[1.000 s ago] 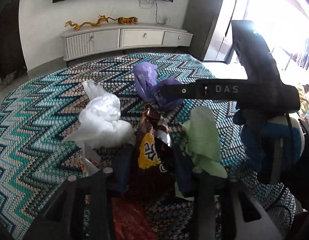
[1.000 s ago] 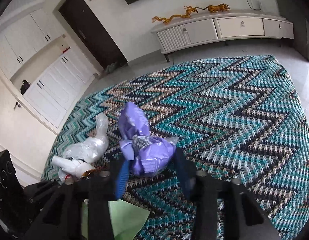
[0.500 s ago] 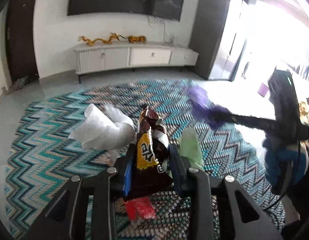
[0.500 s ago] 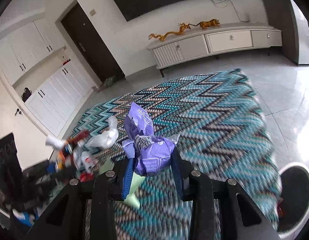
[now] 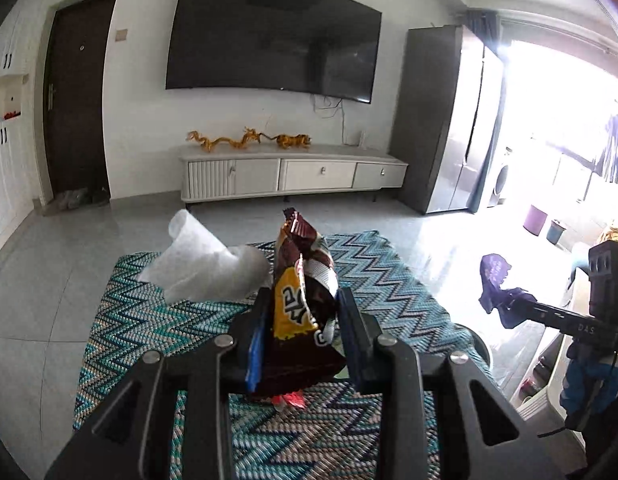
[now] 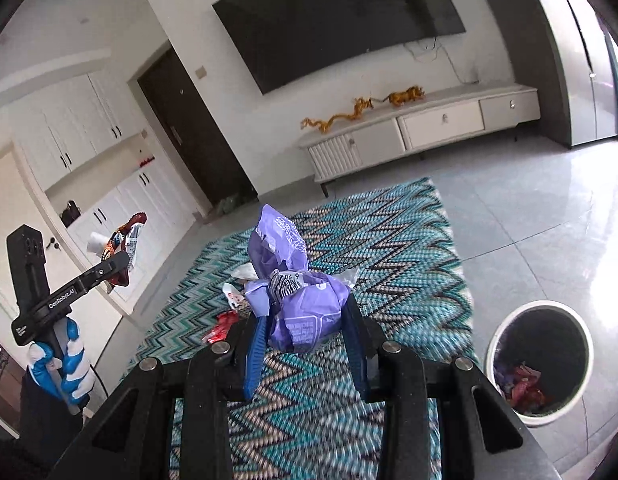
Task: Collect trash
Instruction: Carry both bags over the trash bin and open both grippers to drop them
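Note:
My left gripper is shut on a brown and yellow snack bag, held high above the zigzag rug. A white plastic bag hangs with it on the left side. My right gripper is shut on a crumpled purple wrapper, held above the rug. The white trash bin with wrappers inside stands on the floor at the lower right of the right wrist view. A red wrapper and a small white packet lie on the rug.
The right gripper with the purple wrapper shows at the right of the left wrist view. The left gripper with its bag shows at the left of the right wrist view. A white TV cabinet stands by the far wall.
Both grippers have lifted from the rug with their trash. The right gripper has swung right, bringing the trash bin into view. The white bag rose with the snack bag.

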`<state>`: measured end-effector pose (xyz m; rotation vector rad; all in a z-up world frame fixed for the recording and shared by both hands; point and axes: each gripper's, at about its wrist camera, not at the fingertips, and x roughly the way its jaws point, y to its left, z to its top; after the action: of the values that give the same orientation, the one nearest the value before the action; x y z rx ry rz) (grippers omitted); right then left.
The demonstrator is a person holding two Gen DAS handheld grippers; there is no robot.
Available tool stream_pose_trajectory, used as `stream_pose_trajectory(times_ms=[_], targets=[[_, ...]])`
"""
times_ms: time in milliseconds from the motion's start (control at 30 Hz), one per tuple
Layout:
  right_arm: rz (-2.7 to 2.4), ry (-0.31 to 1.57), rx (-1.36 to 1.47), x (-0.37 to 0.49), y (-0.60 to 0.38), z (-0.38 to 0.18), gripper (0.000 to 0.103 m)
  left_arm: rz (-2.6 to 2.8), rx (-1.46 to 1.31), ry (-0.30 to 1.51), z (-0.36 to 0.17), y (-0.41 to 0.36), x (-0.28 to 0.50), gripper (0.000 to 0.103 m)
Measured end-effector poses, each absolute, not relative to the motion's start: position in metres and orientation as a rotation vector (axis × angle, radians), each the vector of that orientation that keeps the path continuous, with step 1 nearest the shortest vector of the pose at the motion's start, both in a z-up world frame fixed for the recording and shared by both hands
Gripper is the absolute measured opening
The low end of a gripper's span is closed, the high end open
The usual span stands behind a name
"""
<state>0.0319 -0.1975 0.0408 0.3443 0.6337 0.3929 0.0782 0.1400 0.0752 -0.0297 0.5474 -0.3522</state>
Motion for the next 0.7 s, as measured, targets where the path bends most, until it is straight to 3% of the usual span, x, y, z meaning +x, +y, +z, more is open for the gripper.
stream_pose_trajectory(times_ms=[200,500,567,633,700], targets=[[0.374,0.607,0.359,-0.006,-0.215,0.045,0.033,-0.412,-0.016,0.582,0.063,0.122,0.055,0.031],[0.314,0.661,0.387,-0.021,-0.229,0.025,0.033,-0.549,-0.057,0.894,-0.056,0.089,0.053,0.034],[0.307,0.666,0.39,-0.024,-0.232,0.022,0.033,-0.569,-0.062,0.932,-0.071,0.084,0.052,0.041],[0.304,0.672,0.392,-0.023,-0.232,0.019,0.033,-0.592,-0.063,0.939,-0.076,0.08,0.048,0.058],[0.306,0.677,0.396,-0.021,-0.232,0.016,0.033,-0.627,-0.067,0.932,-0.074,0.075,0.043,0.066]])
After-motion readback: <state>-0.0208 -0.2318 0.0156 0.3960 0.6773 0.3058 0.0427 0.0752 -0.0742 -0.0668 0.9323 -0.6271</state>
